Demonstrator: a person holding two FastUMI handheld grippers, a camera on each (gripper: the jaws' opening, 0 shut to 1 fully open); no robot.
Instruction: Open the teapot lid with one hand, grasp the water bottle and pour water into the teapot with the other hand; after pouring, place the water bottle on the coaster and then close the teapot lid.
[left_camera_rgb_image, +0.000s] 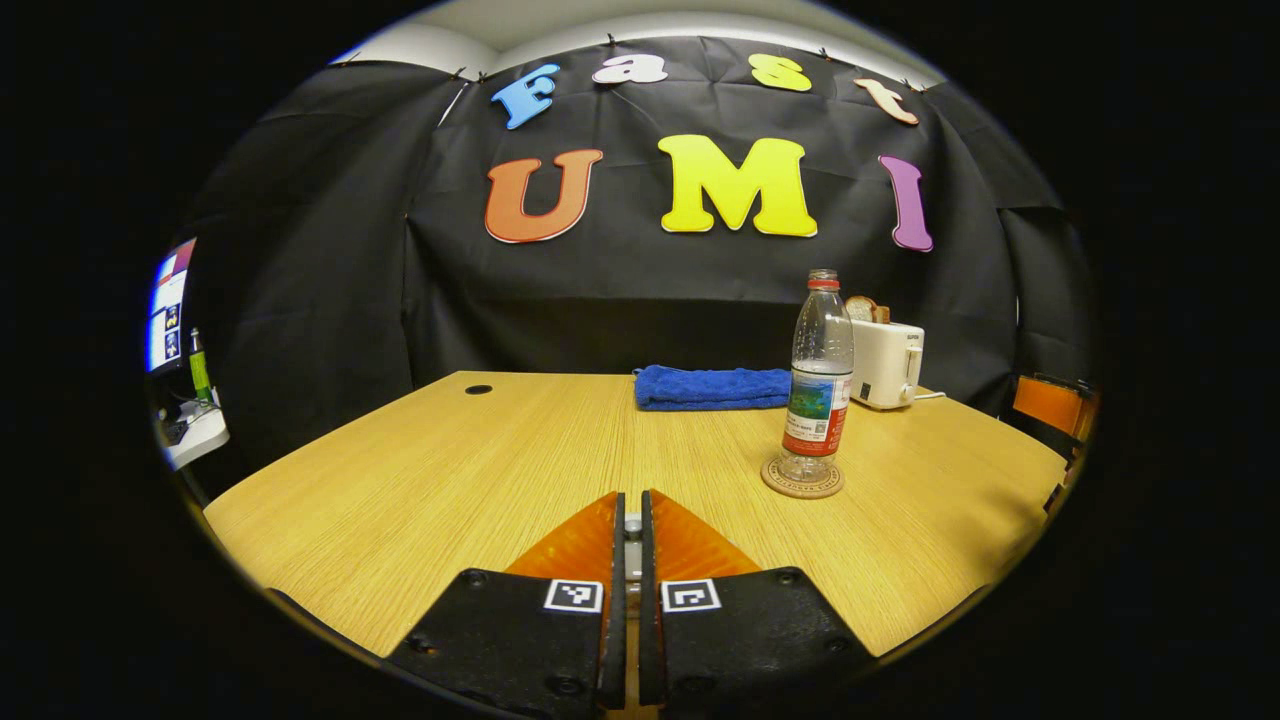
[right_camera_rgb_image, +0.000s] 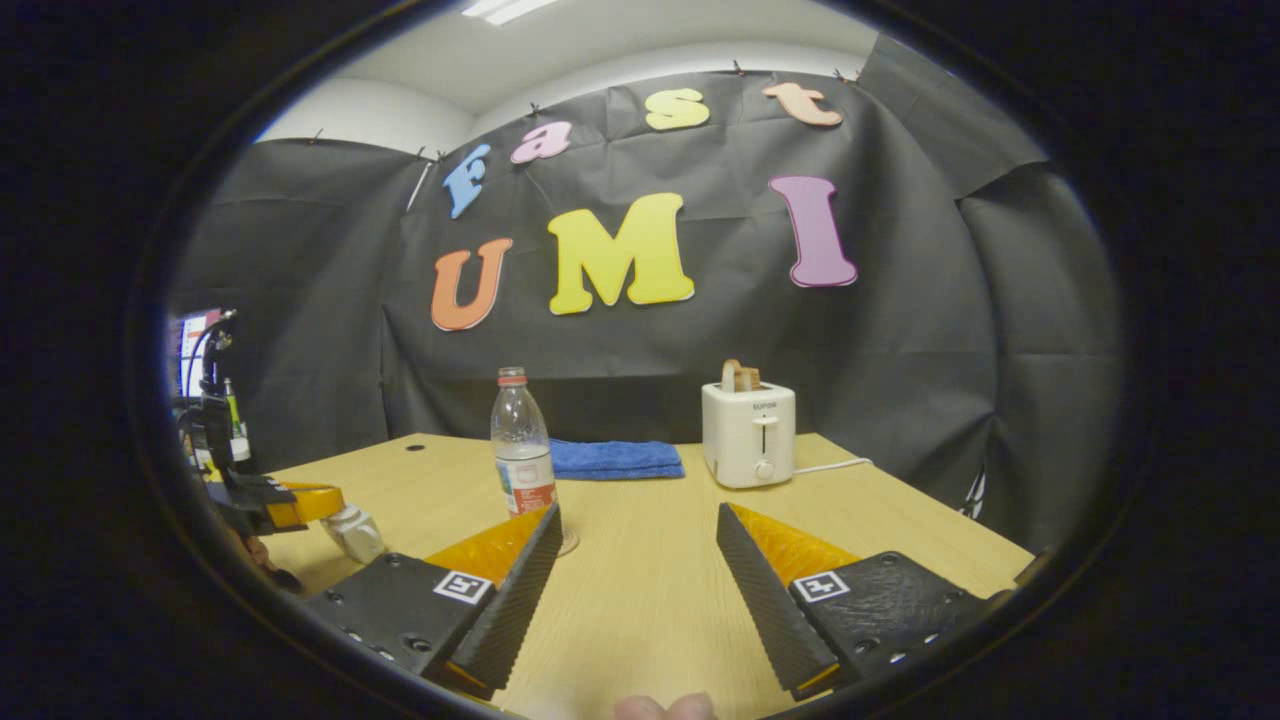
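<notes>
bottle (left_camera_rgb_image: 820, 375) on coaster (left_camera_rgb_image: 802, 478), towel (left_camera_rgb_image: 712, 387) behind, toaster (left_camera_rgb_image: 885, 363) right
</notes>
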